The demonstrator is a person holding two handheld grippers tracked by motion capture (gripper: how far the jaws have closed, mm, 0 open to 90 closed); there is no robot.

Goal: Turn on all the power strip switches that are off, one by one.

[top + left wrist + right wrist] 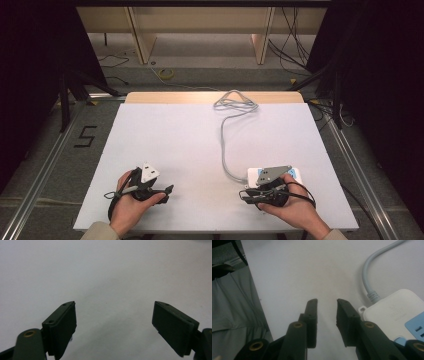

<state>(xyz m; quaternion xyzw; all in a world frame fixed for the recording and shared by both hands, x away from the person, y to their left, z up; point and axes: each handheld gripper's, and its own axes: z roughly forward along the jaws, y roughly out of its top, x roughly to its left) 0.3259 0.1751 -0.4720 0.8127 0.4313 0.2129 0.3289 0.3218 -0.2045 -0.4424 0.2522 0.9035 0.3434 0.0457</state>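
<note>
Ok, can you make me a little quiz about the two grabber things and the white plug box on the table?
1. True or false: the left gripper has something between its jaws.
2. What lies nearest the right gripper? A) the power strip B) a cup C) a book
3. Fill in: the grey cable runs from the power strip to a loose coil at the table's ____ edge.

Key: 1. False, the jaws stand wide apart over bare table. 2. A, it sits just beside one jaw, which stands apart from the other with nothing between. 3. far.
</note>
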